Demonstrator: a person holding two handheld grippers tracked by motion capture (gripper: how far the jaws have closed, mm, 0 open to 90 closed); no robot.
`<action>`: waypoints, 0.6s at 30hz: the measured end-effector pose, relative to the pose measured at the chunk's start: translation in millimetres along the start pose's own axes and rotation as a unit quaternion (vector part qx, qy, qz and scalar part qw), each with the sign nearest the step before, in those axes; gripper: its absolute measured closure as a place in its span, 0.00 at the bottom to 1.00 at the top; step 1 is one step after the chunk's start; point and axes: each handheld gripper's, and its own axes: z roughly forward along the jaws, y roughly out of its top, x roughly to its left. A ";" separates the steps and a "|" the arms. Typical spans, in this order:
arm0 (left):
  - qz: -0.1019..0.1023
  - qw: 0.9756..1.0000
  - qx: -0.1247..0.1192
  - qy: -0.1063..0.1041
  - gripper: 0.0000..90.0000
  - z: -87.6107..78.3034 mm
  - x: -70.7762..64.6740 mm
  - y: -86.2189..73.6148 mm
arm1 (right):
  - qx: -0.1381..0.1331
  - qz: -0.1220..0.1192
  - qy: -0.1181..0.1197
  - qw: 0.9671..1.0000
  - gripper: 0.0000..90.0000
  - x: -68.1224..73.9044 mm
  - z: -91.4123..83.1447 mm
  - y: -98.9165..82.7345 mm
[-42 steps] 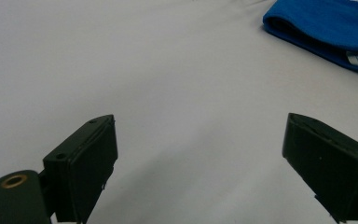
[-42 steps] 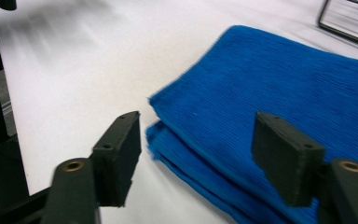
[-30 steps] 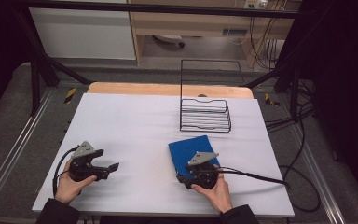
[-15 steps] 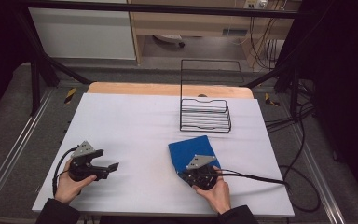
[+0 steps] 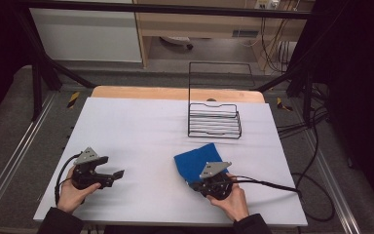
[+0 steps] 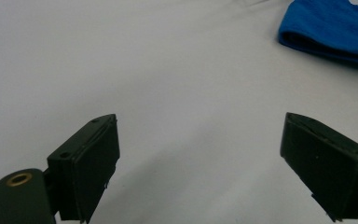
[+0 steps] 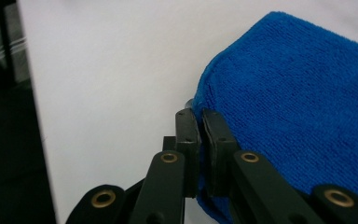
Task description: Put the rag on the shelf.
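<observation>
The right tongs (image 7: 199,122) have just been closing, and in the right gripper view their jaws now stand pressed together on the near edge of the blue cloth (image 7: 303,107), with a fold of the fabric pinched between them. So the grasp looks made. In the high view the cloth (image 5: 196,160) lies folded and flat on the counter (image 5: 136,126), toward the near edge and right of the middle, with the right tongs (image 5: 198,184) at its near corner and the hand behind them close to the counter's front edge. None of the cloth appears lifted yet; it rests on the surface as far as the pictures tell.

The left tongs (image 5: 118,174) sit near the front left corner, well apart from the cloth, jaws spread wide with nothing between them. The left gripper view shows bare counter between the two jaws and the cloth (image 6: 331,28) far off at the upper right.

A wire rack (image 5: 214,119) stands toward the far edge on the right side, holding nothing, well apart from the cloth. I judge that it may be where the cloth is meant to go, though that is a guess.

My judgement: the work is at an early stage. The hold is taken; lifting, carrying or unfolding the cloth, and any part for the left tongs, all remain.
</observation>
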 end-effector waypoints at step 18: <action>0.001 1.000 0.016 0.004 0.16 5.8 -16.6 13.8 | -0.058 0.038 -0.032 0.997 0.42 -16.0 -35.2 -13.3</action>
